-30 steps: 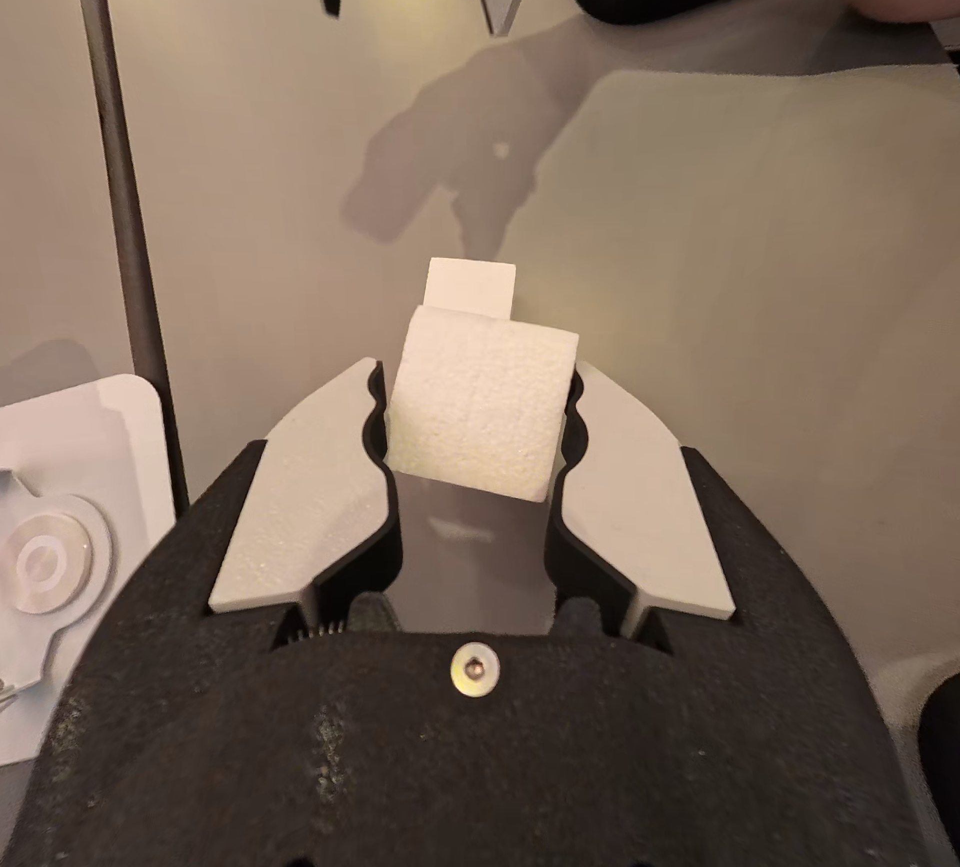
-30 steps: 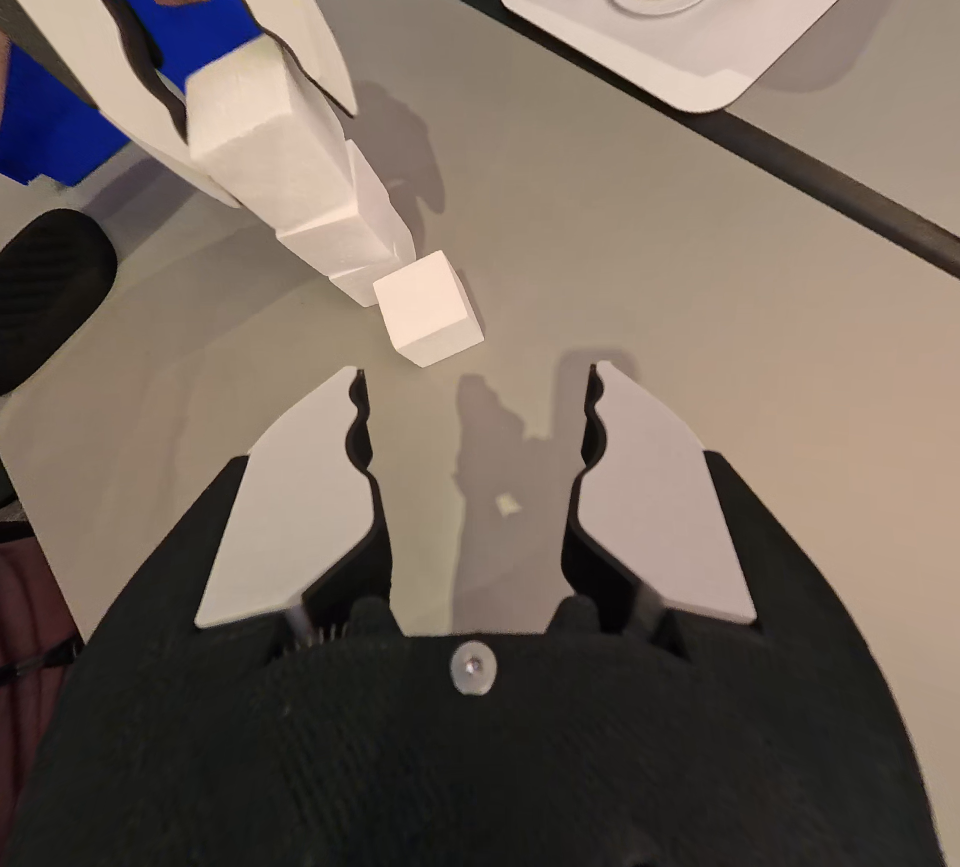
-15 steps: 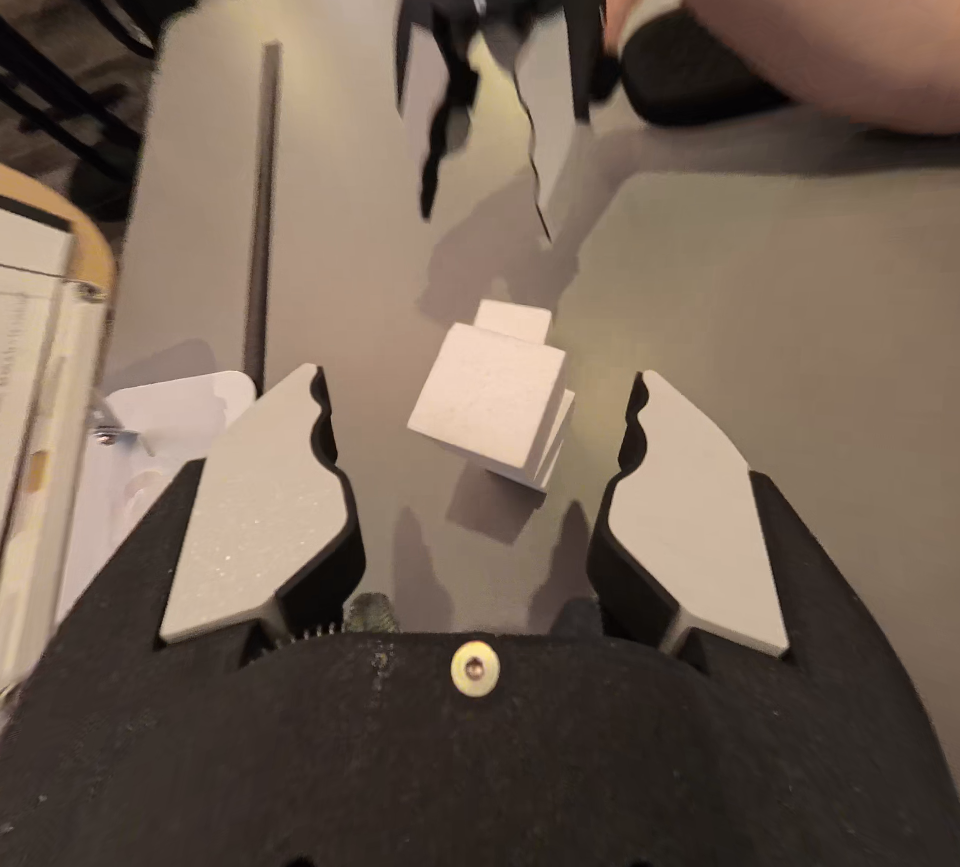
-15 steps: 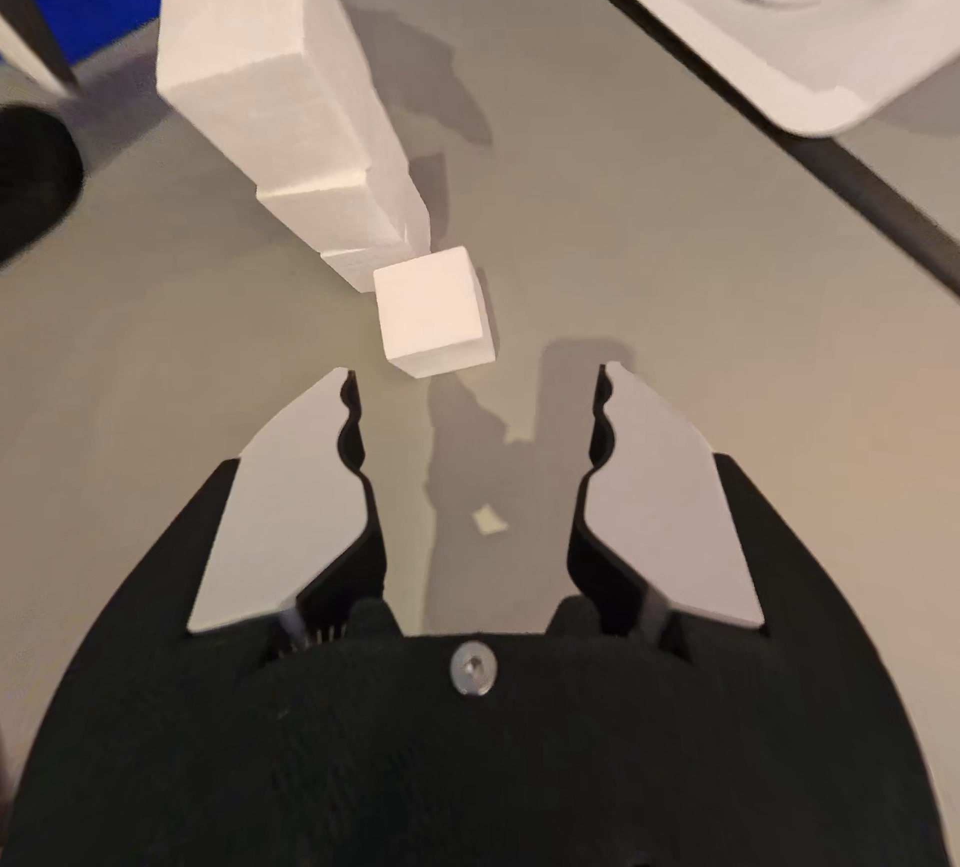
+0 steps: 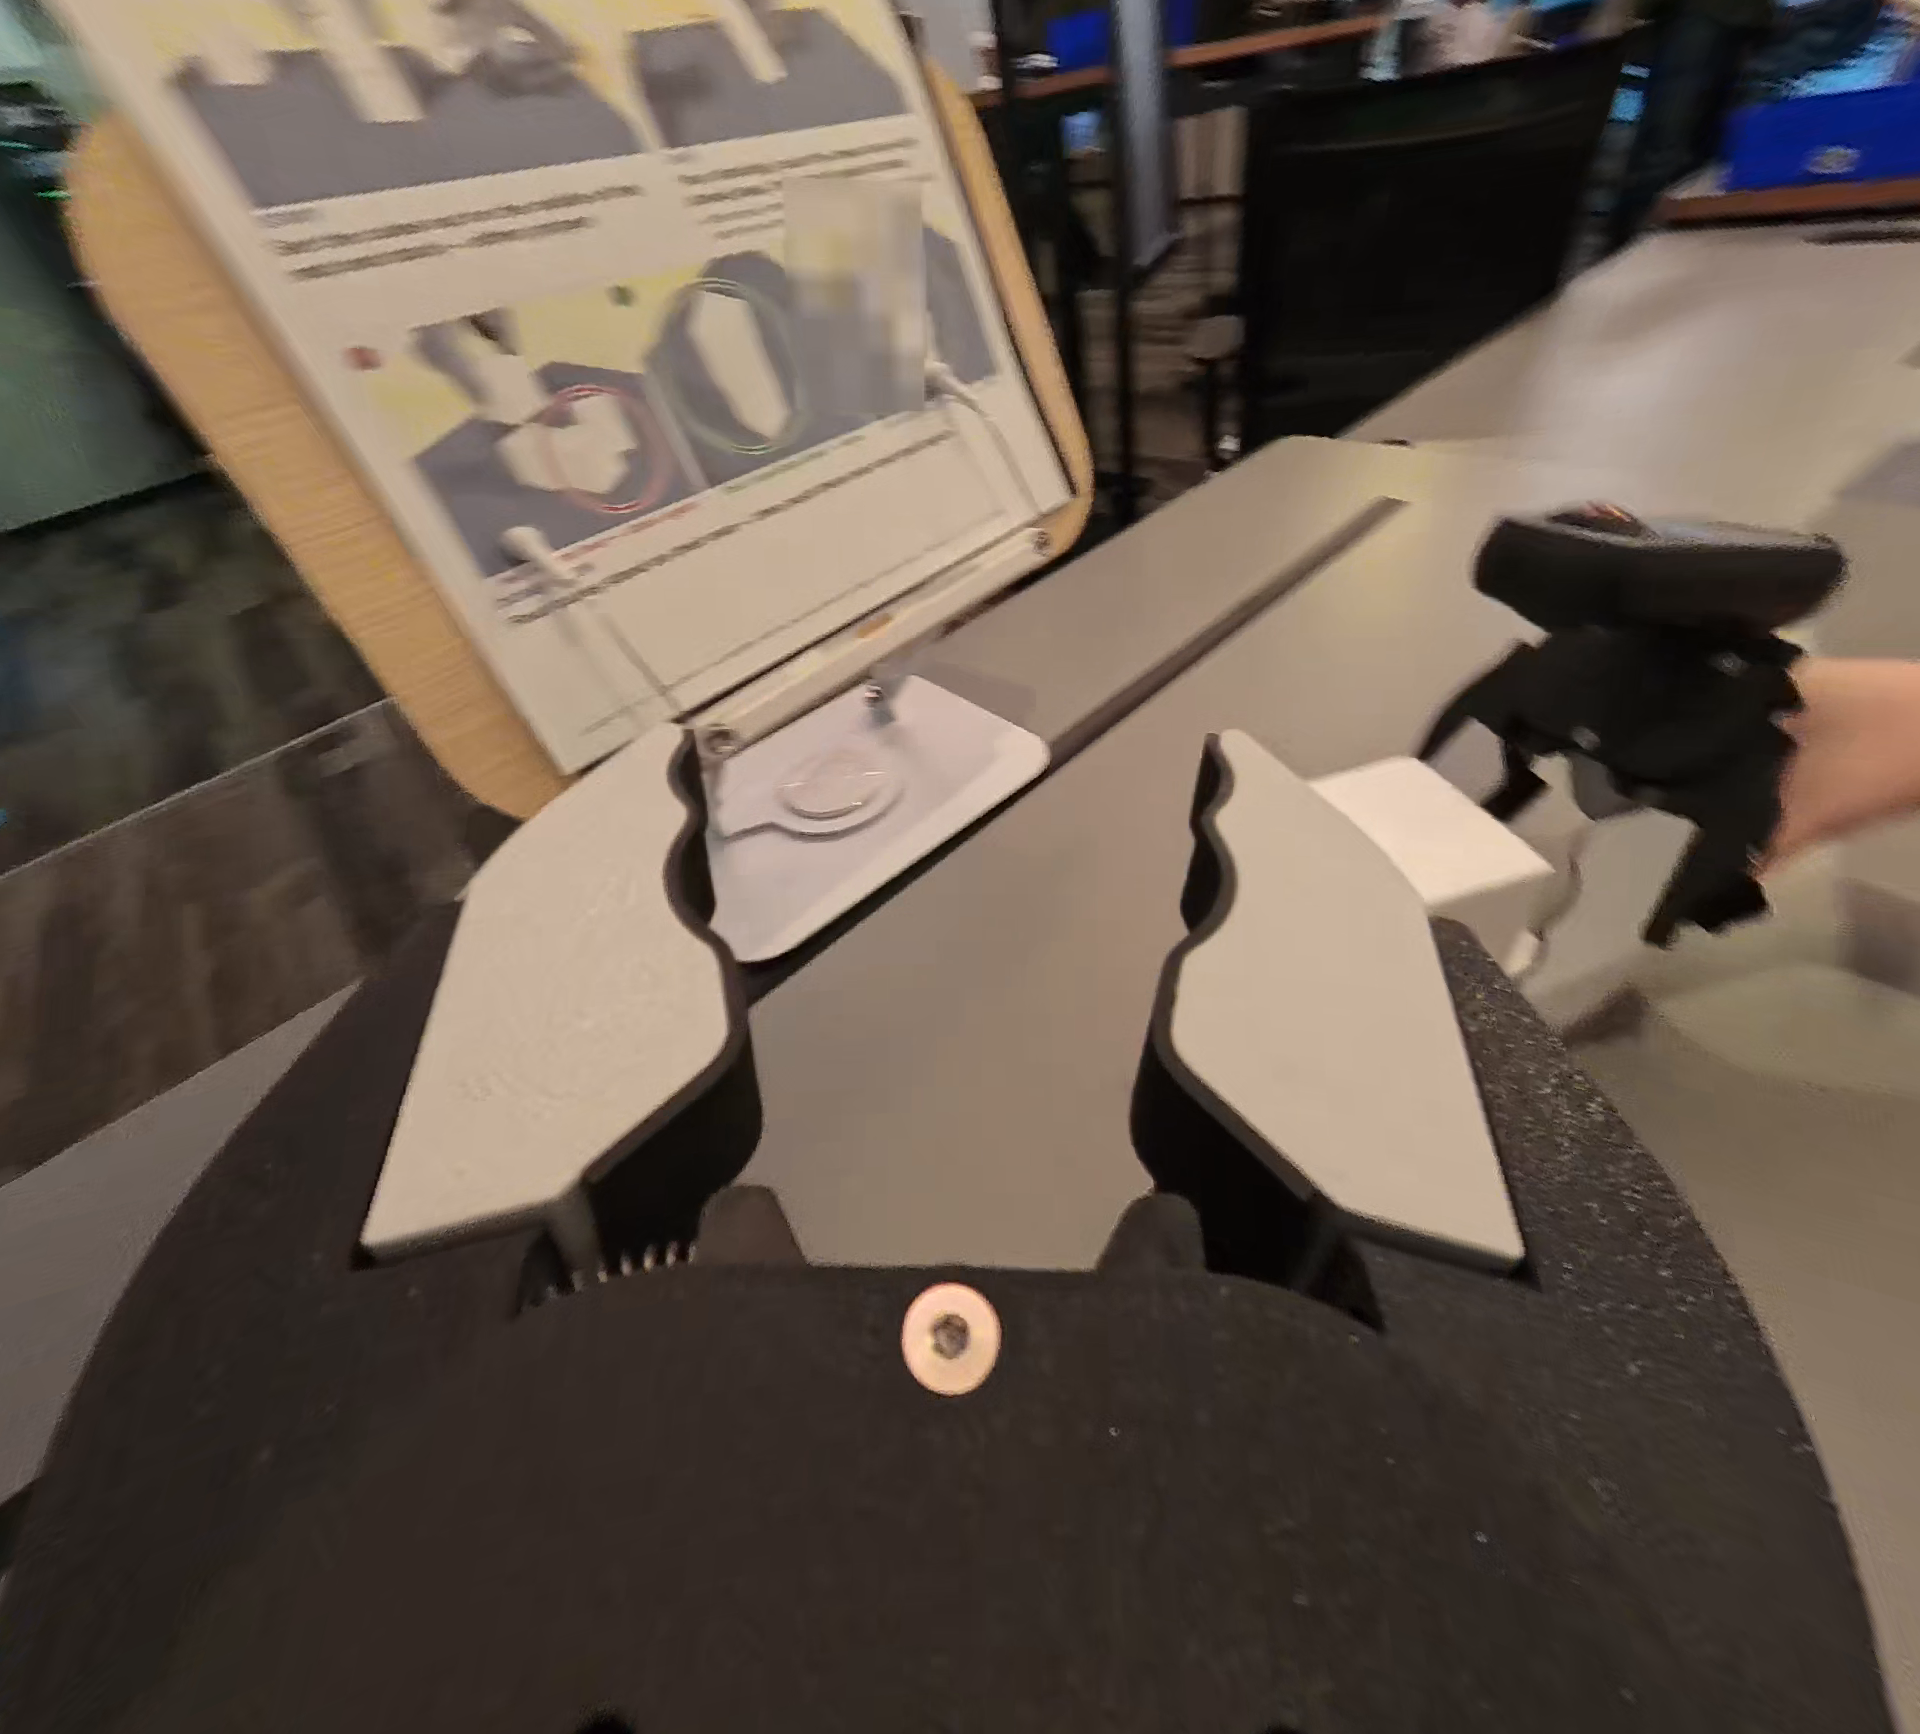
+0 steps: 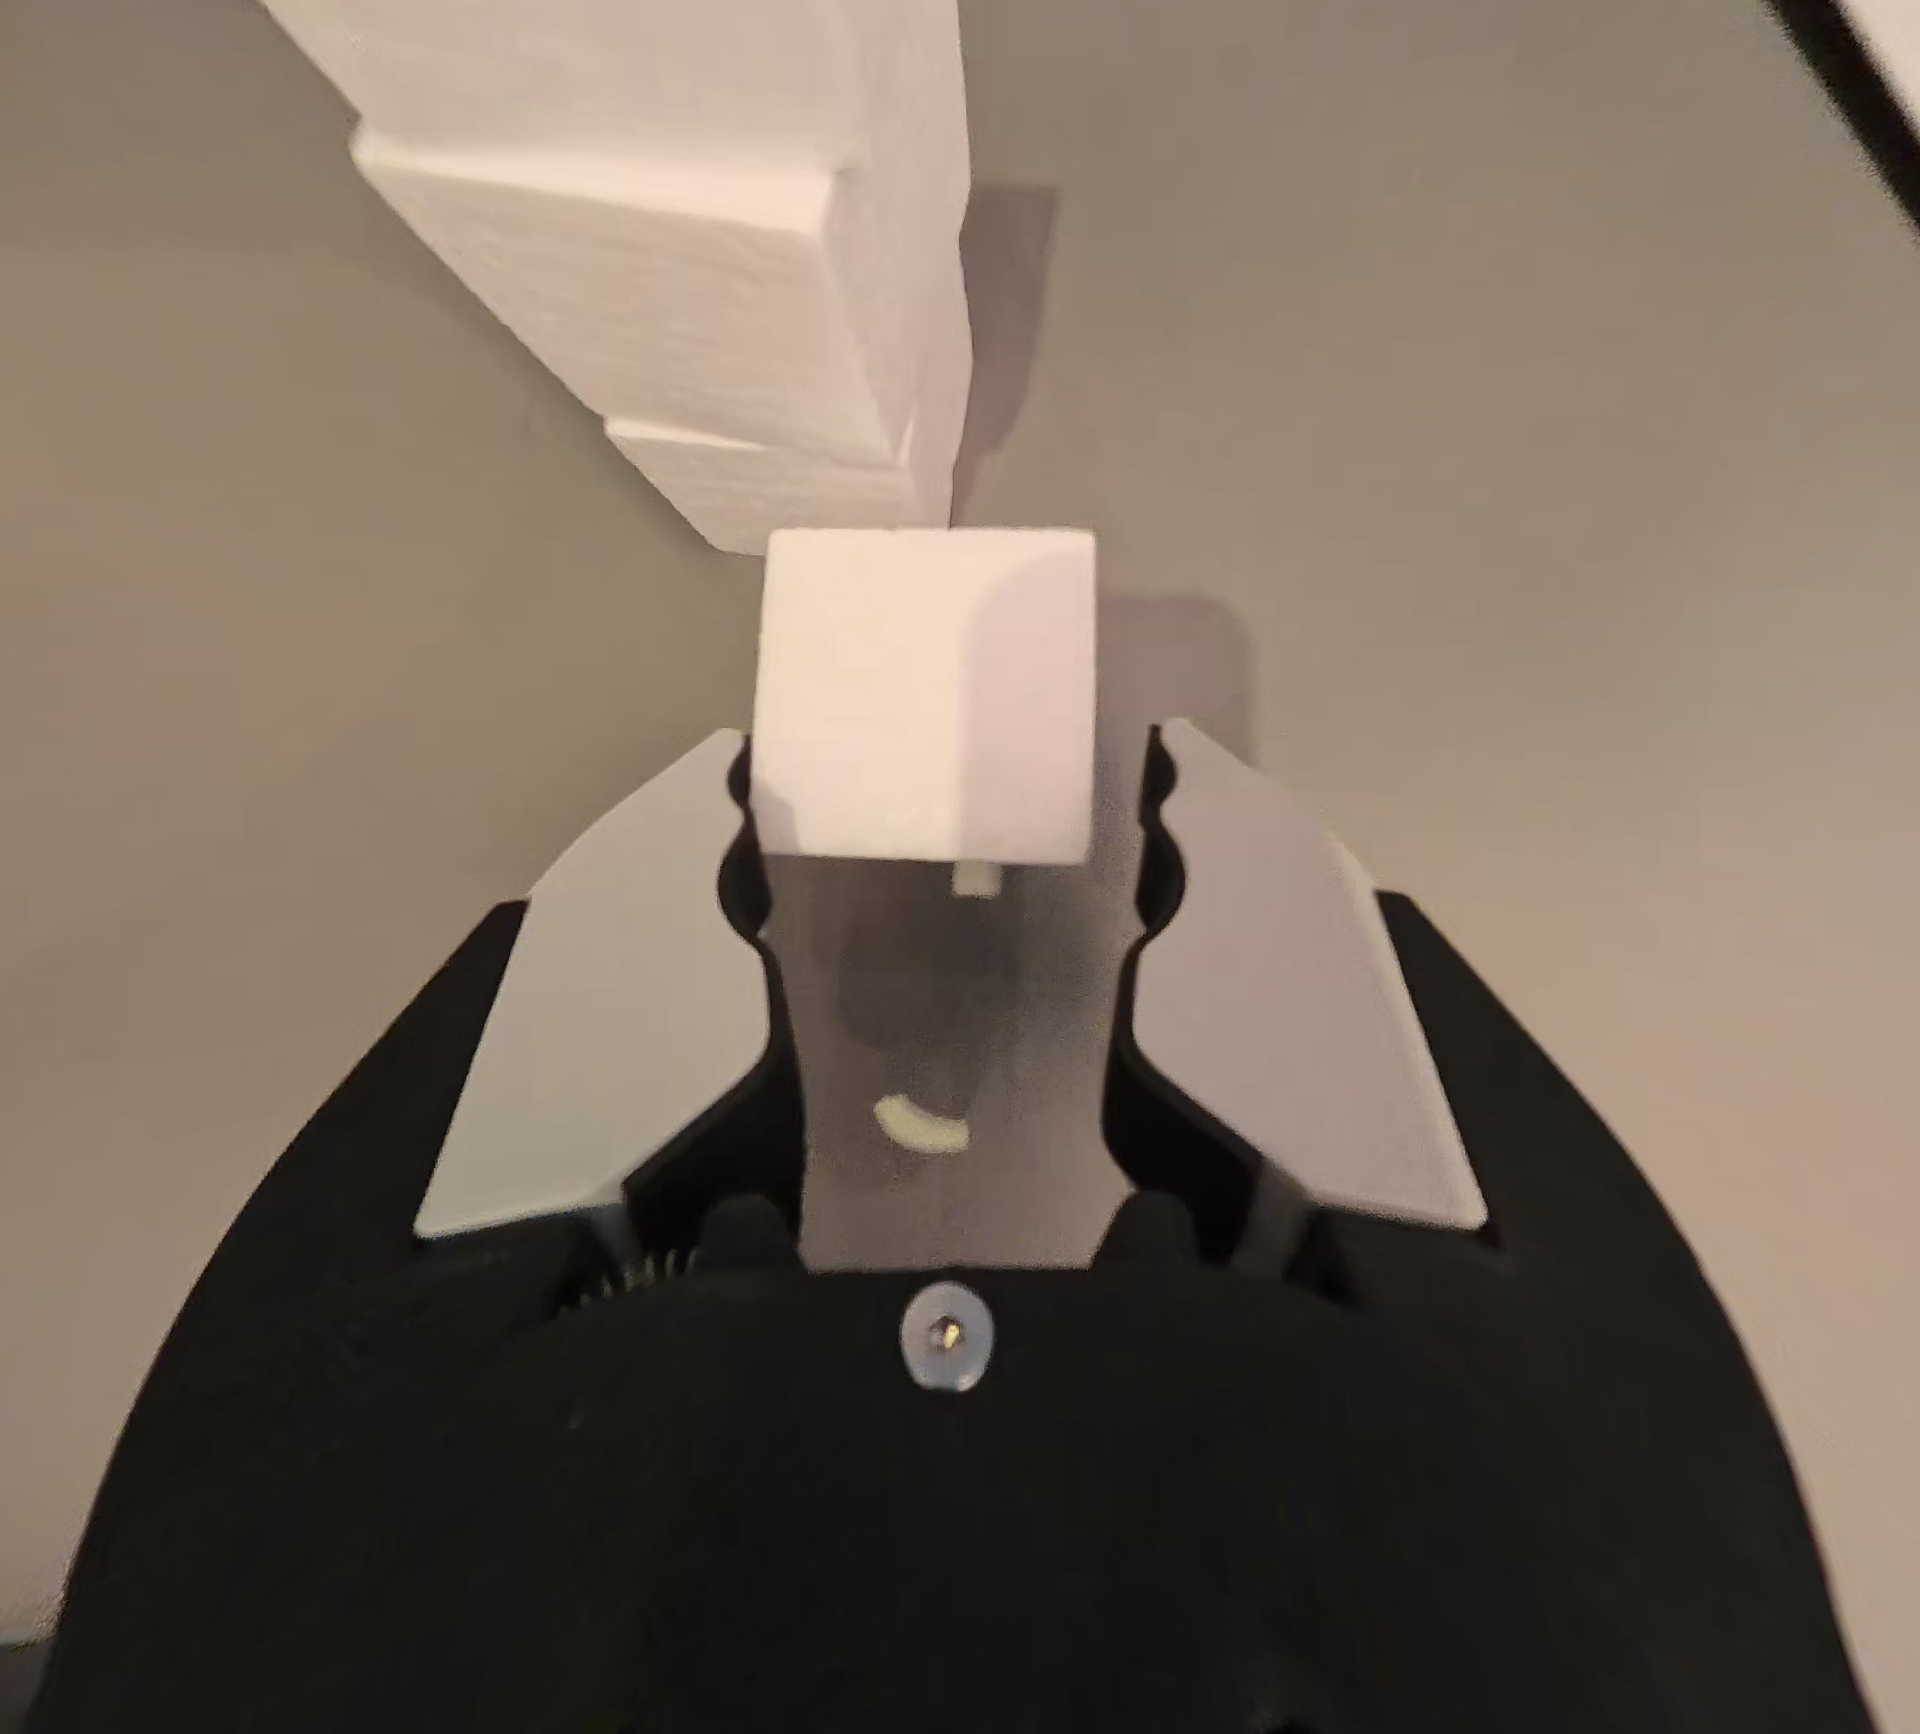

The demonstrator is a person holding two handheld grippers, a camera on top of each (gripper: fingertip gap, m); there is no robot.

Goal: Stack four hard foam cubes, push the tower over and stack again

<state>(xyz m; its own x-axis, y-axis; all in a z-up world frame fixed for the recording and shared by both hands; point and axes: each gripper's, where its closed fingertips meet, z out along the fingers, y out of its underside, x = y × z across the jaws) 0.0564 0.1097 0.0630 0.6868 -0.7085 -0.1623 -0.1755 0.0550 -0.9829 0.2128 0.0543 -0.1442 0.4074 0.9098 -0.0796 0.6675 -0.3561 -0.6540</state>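
Since the loose white hard foam cube lies on the grey tabletop just before the three-cube white foam stack, it should be pinched squarely: the right gripper straddles it, not yet clamped. The left gripper is held spread, empty.

Cube stack top cropped; instruction board blurred, maybe tilted.

Stack crowds loose cube at back — bare table left & right.
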